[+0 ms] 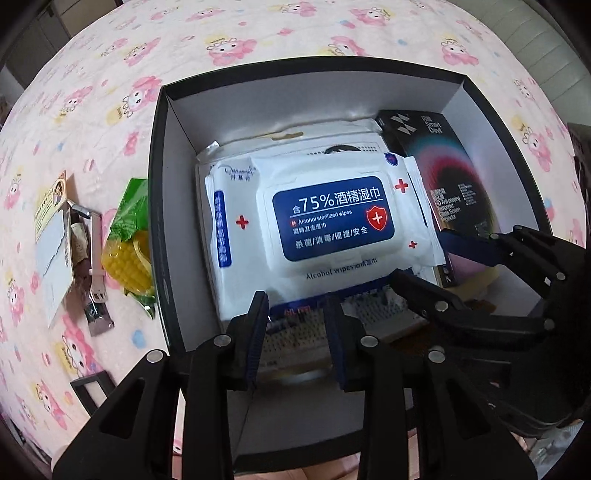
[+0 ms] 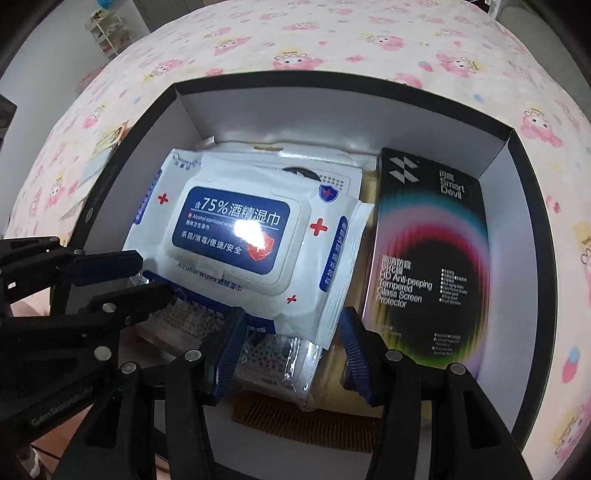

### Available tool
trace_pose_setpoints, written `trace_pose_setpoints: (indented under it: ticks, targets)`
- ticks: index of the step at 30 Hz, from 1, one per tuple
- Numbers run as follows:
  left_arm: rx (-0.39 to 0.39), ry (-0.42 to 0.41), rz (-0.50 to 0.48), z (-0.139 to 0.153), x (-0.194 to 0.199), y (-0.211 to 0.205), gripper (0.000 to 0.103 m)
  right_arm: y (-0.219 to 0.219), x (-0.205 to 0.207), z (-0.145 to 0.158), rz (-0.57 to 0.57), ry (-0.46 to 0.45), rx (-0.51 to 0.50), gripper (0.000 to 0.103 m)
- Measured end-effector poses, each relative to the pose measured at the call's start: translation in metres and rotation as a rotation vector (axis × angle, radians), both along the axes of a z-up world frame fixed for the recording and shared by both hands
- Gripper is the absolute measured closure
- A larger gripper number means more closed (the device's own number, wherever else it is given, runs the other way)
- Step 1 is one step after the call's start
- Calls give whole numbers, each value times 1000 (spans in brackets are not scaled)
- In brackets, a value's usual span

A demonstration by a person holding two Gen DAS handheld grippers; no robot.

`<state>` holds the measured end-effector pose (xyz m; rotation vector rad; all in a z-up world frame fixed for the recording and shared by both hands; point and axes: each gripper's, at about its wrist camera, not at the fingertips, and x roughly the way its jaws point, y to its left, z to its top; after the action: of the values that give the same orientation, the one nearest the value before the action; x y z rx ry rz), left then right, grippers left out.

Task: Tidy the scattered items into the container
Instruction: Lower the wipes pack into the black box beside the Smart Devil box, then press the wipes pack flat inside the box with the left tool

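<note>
A bed covered in a pink cartoon-print sheet (image 1: 258, 33) carried everything. Directly on it sat the black box (image 1: 157, 221), and just left of the box lay a green packet of yellow corn (image 1: 129, 251), a watch with a pale strap (image 1: 94, 254), a printed card (image 1: 55, 236) and a small black frame (image 1: 90, 387).

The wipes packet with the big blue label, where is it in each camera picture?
Left wrist view: the wipes packet lies mid-picture inside the black box, just beyond the left hand-held gripper.
Right wrist view: the wipes packet sits left of centre, beyond the right hand-held gripper.
Shared landmark: the black screen protector box lies to its right in both.
</note>
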<state>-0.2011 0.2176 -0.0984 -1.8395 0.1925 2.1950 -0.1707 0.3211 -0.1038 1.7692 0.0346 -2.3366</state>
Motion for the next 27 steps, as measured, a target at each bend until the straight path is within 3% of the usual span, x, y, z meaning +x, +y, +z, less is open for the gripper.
trace_pose_setpoints:
  ticks: [5,10,15,21,27]
  targets:
    - [-37,20,-1,-2,-12,1,77,-6,-12,0,-5,11,42,54]
    - [-62,30,13,-2,-33,4,78,-2,-22,-3,-37,7,12,54]
    - [-8,11,59,4,-46,-3,77,10,-27,9,-95,75,-21,54]
    - [45,-15,15,11,-21,-11,76,18,-17,14,-108,44,6,54]
    - [61,-44,-20,16,-9,-10,76,14,-24,5,-49,19,17,54]
